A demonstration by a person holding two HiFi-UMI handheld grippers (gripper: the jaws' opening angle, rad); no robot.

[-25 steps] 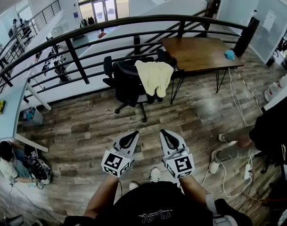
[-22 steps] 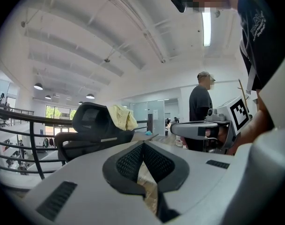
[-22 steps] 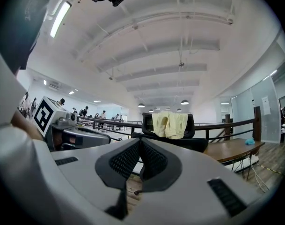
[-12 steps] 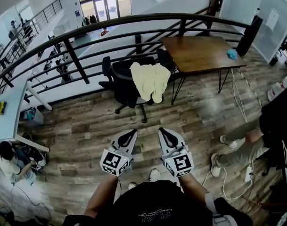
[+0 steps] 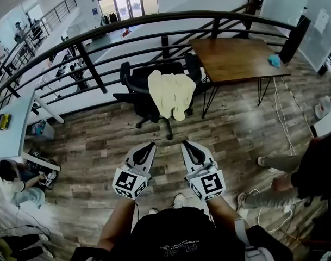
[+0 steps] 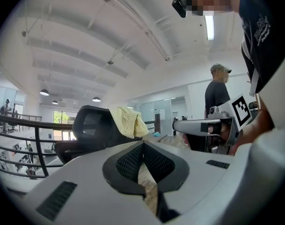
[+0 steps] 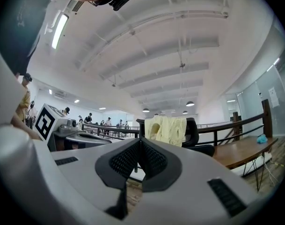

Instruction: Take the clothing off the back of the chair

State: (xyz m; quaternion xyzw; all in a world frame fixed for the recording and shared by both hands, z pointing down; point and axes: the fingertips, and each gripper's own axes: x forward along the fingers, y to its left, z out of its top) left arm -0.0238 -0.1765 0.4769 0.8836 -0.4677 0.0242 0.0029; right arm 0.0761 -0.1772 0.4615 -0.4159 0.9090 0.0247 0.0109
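A pale yellow garment point(image 5: 172, 93) hangs over the back of a black office chair point(image 5: 146, 86) standing by the railing. Both grippers are held side by side, level, well short of the chair and pointing at it. My left gripper point(image 5: 148, 147) is shut with nothing in it, and so is my right gripper point(image 5: 187, 146). In the left gripper view the garment point(image 6: 127, 121) drapes over the chair back point(image 6: 91, 125) beyond the closed jaws, with the right gripper point(image 6: 201, 126) alongside. In the right gripper view the garment point(image 7: 169, 130) hangs straight ahead on the chair point(image 7: 194, 131).
A dark metal railing point(image 5: 94, 72) runs behind the chair. A wooden table point(image 5: 233, 58) with a blue cloth point(image 5: 274, 61) stands to its right. One person stands at the right point(image 5: 312, 173), another sits on the floor at the lower left point(image 5: 13, 184). Cables point(image 5: 285, 118) lie on the wood floor.
Both grippers have moved forward together towards the chair, which now sits a little nearer in the head view. The person at the right has shifted position.
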